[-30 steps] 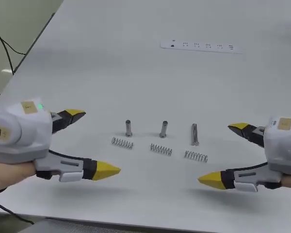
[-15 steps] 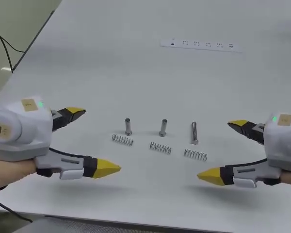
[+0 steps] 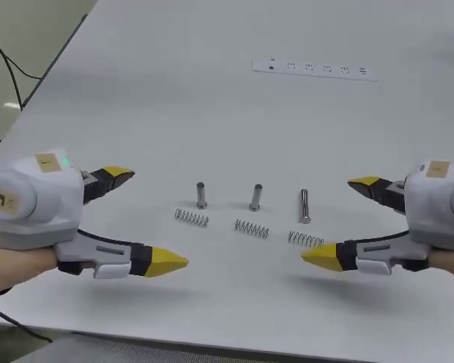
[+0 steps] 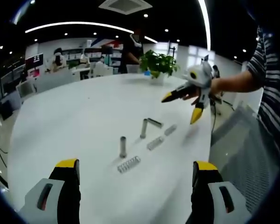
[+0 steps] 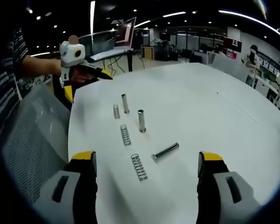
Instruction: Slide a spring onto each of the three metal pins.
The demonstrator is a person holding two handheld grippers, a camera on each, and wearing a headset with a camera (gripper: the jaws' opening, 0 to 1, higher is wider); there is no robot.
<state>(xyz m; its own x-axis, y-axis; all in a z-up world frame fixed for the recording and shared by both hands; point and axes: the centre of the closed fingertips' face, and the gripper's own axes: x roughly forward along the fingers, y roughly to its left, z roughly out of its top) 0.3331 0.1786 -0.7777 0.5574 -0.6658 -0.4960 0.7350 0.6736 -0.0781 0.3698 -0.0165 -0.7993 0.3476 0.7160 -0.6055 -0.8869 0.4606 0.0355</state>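
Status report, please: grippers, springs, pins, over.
Left hand-held gripper open, empty. Right hand-held gripper open, empty. Three springs loose on table, none on pins; rightmost pin lies flat. Nothing blocks the approach.

The left tongs rise from the bottom, their yellow-tipped jaws set wide apart. Ahead on the white desk a row runs away from the camera, along the desk's edge on the side of the striped sleeve. The nearest spring lies just beside an upright pin. A second spring lies beside a second upright pin. A third spring lies near a third pin, which lies flat. Past the row the right tongs, held in a hand, hover over the desk with jaws spread. A potted plant stands at the desk's far edge.
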